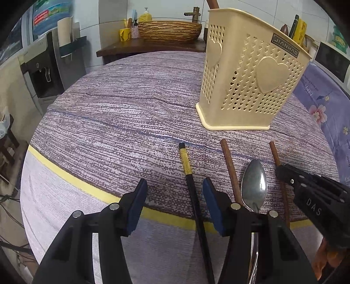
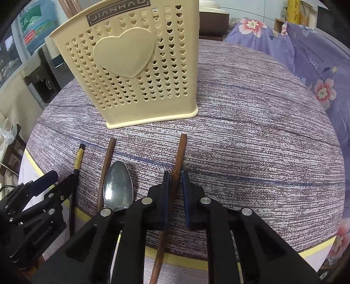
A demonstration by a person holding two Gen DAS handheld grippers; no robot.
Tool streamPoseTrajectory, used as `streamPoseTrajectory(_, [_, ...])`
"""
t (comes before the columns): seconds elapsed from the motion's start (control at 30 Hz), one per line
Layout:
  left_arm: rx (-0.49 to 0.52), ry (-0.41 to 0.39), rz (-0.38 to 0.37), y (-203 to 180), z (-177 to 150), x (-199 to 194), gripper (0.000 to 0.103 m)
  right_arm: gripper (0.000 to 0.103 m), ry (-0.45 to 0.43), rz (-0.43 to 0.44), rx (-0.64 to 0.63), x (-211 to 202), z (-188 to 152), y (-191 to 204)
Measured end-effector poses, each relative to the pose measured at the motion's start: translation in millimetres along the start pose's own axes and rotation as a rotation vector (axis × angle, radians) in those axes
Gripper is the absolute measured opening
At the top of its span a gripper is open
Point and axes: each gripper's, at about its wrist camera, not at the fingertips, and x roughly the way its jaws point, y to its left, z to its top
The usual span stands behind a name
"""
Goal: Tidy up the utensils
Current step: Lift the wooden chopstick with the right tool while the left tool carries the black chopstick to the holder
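Note:
A cream heart-pattern utensil holder (image 1: pixel 251 72) (image 2: pixel 131 65) stands on the round table, with a brown stick poking out of its top (image 2: pixel 72 8). In front of it lie a black chopstick with a gold band (image 1: pixel 186 161) (image 2: pixel 78 159), a brown chopstick (image 1: pixel 229 170) (image 2: pixel 107 166), a steel spoon (image 1: pixel 254 185) (image 2: pixel 118 185) and a second brown chopstick (image 1: pixel 274 153) (image 2: pixel 179 157). My left gripper (image 1: pixel 175 192) (image 2: pixel 56 183) is open and straddles the black chopstick without touching it. My right gripper (image 2: pixel 175 185) (image 1: pixel 282 172) is shut on the second brown chopstick, which rests on the cloth.
The woven purple tablecloth (image 1: pixel 131 109) ends in a yellow stripe (image 1: pixel 72 177) near the table's front edge. A floral purple cloth (image 2: pixel 306 65) lies to the right. Behind the table stand a wooden basin (image 1: pixel 169 29) on a dark cabinet and a water dispenser (image 1: pixel 41 72).

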Motion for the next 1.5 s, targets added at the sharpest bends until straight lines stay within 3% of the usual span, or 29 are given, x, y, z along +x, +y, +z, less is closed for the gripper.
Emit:
streamPoseTrajectory(0.17, [0.027, -0.007, 0.051, -8, 10, 11, 0.035, 0.012, 0.000, -0.029, -0.008, 5, 7, 3])
streamPoseTrajectory(0.3, [0.054, -0.003, 0.066, -14, 17, 15, 0.014, 0.011, 0.001, -0.026, -0.016, 9, 12, 10])
streamPoseTrajectory(0.37, [0.059, -0.001, 0.063, -16, 19, 16, 0.010, 0.010, 0.000, -0.015, -0.009, 10, 15, 10])
streamPoseTrajectory(0.57, [0.059, -0.011, 0.045, -19, 20, 17, 0.009, 0.009, 0.002, 0.055, 0.026, 12, 20, 1])
streamPoseTrajectory(0.87, [-0.018, -0.043, -0.064, -7, 22, -5, 0.008, 0.009, -0.045, 0.206, 0.074, -17, 19, -14])
streamPoseTrajectory(1.23, [-0.034, -0.310, -0.137, 13, 54, -110, 0.008, 0.008, -0.282, 0.262, 0.079, -129, 30, -46])
streamPoseTrajectory(1.5, [-0.018, -0.397, -0.144, 14, 74, -140, 0.008, 0.008, -0.381, 0.259, 0.042, -173, 44, -52])
